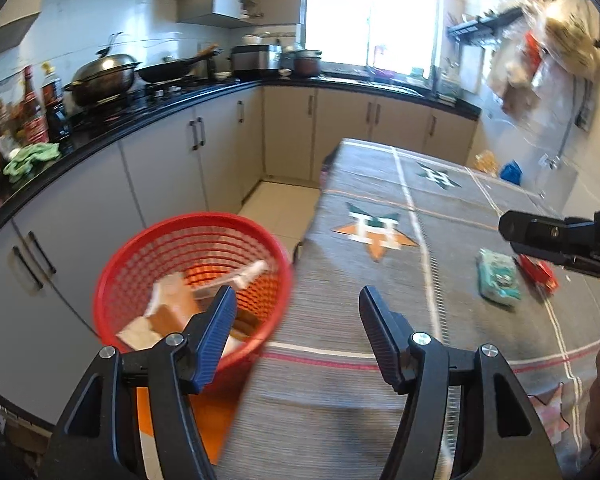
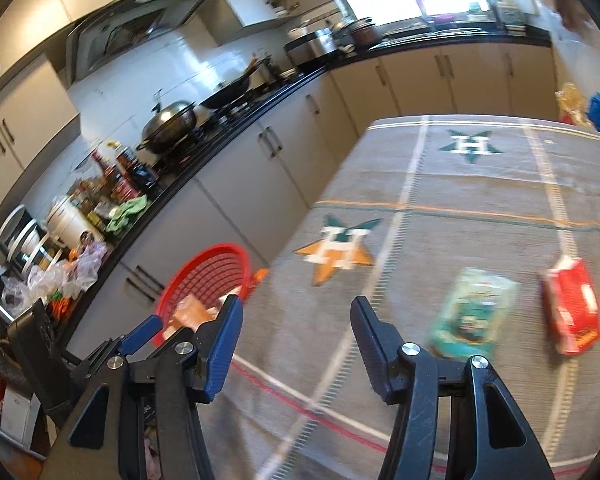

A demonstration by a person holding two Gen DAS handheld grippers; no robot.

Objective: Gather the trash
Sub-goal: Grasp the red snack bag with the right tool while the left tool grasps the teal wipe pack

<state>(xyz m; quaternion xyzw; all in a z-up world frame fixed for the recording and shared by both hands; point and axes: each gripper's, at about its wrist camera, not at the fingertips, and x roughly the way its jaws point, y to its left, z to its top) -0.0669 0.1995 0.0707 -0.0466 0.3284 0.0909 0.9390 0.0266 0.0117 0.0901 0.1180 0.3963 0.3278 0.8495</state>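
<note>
The left gripper (image 1: 298, 312) stands part open with nothing between its jaws, hanging over the left edge of the table (image 1: 380, 184) where the red basket (image 1: 112, 268) sits just beside it. The right gripper (image 2: 296, 324) is likewise part open and empty, aimed across the striped cloth toward the two pieces of trash not yet collected. No earlier picture is given, so I say nothing of how the jaws came to this width.

The green packet (image 2: 474, 314) lies flat on the cloth, right of the middle toward the near edge, and the red packet (image 2: 572, 312) lies just beside it on its right, apart from it. The basket already holds cardboard and paper scraps.

Risks, as I judge them:
- Both packets look thin and flat; jaws coming down at a slant may skid over the wrapper or pinch the cloth with it, dragging the cloth toward the edge.
- The packets lie close together, so a wide approach to the green one could nudge the red one away.
- Both pictures are smeared, which suggests quick movement; a hasty reach could overshoot.
- The basket stands off the table's left edge, lower than the top, and a packet let go short of its rim would drop to the floor.
- The two grippers work near each other and could collide over the cloth.
</note>
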